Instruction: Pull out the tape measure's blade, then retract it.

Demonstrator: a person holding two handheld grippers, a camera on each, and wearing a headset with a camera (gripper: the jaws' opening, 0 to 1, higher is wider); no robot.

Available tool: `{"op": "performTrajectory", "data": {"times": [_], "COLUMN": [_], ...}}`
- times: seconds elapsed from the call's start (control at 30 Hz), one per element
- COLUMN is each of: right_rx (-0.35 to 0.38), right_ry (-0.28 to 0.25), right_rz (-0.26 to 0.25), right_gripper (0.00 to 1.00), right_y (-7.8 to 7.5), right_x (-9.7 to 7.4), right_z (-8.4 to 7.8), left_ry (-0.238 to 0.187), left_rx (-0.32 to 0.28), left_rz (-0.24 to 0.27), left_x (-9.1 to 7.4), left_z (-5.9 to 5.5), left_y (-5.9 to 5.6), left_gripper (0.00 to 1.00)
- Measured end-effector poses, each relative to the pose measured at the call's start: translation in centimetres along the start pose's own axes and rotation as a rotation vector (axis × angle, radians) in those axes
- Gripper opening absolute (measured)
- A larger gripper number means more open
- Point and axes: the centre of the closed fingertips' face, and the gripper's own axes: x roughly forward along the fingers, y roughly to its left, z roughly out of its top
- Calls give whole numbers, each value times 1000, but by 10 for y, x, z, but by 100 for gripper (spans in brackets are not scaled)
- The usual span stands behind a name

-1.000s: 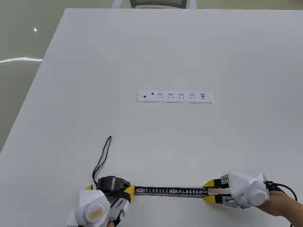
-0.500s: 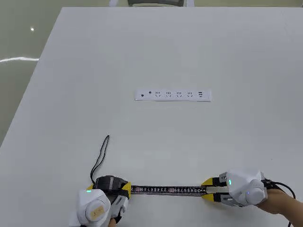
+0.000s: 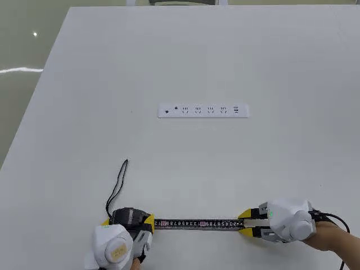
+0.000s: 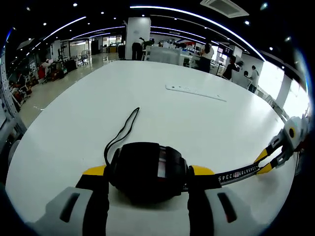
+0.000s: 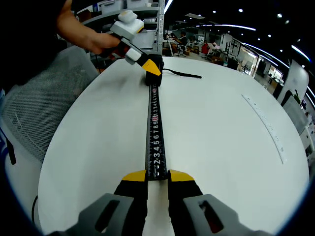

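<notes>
Near the front edge of the white desk (image 3: 225, 56) we see the tape measure (image 3: 130, 216), a black case lying flat, with its blade (image 3: 197, 224) drawn out in a straight line toward the right, along the desk top. The left claw (image 3: 129, 220) is pinching the case, one yellow tip on each side. In the left gripper view the tape measure (image 4: 147, 169) sits squarely between the two jaws of the left claw (image 4: 147, 172). The blade (image 4: 238, 173) leaves the case on the right and runs to the right claw (image 4: 264, 163).

The right claw (image 3: 246, 223) is pinching the free end of the blade. In the right gripper view the jaws of the right claw (image 5: 157, 176) stand close together, with the low numbers of the blade (image 5: 156, 132) just ahead of the yellow tips. From there the blade runs straight across the desk (image 5: 98, 137) to the tape measure (image 5: 153, 64), which the left claw (image 5: 150, 64) grips at the far end.

A thin black strap (image 3: 118, 185) trails from the case across the desk toward the far side. Well beyond the blade, near the middle of the desk, lies a white power strip (image 3: 202, 110), roughly parallel to the blade and apart from everything else.
</notes>
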Motion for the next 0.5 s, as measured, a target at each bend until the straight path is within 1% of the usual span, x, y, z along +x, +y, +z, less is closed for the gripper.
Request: {"op": "performTrajectory", "data": {"times": [0.17, 0.27, 0.5], "right_rx": [-10, -6, -5], "right_ry": [4, -5, -12], "right_rz": [-8, -15, -14], "right_gripper": [14, 14, 14], "right_y": [0, -2, -1], "right_x": [-1, -2, -1], "right_z": [0, 2, 6], "left_ry": [6, 9, 18], "left_rx": [8, 11, 24], "left_rz": [3, 5, 20], "left_x": [0, -1, -1], "left_z": [0, 0, -1], "left_y": [0, 1, 0], "left_gripper": [61, 61, 61]}}
